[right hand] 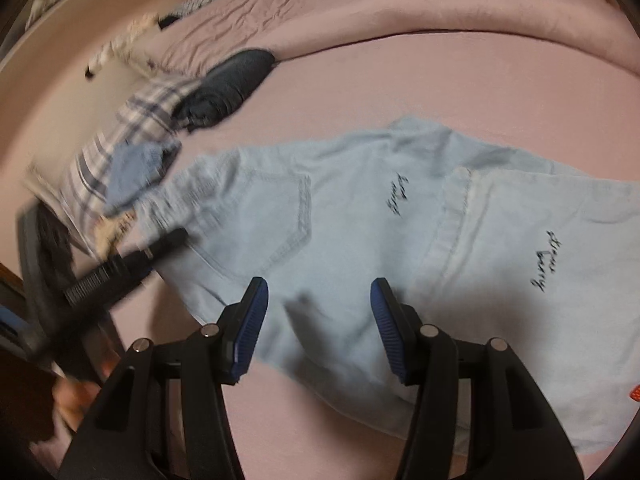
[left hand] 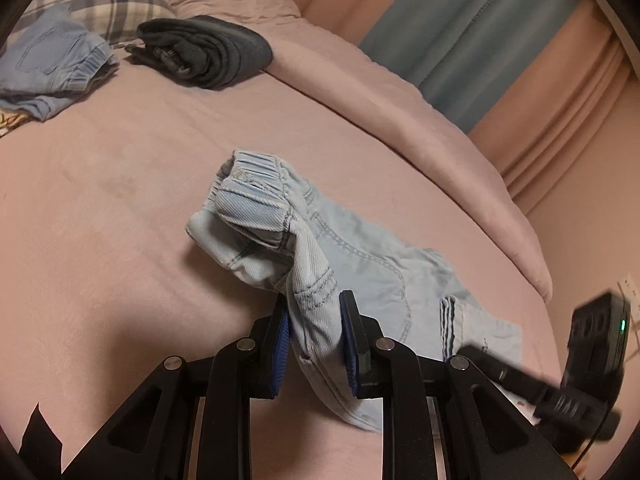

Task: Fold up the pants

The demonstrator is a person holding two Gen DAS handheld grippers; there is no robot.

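Left gripper (left hand: 314,340) pinching light-blue jeans (left hand: 360,264) near the waistband (left hand: 256,188), lifting. Right gripper (right hand: 316,320) hovering open, empty. Carrying the fold across slowly, keeping edges aligned.

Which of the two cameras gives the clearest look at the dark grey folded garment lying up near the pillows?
The left wrist view: the dark grey folded garment is sharp there, its stacked folds visible on the pink bedsheet. The right wrist view shows it smaller and motion-blurred, beside the plaid pillow.

left tool (left hand: 316,344): clamped on cloth | right tool (right hand: 316,328): jaws apart, empty
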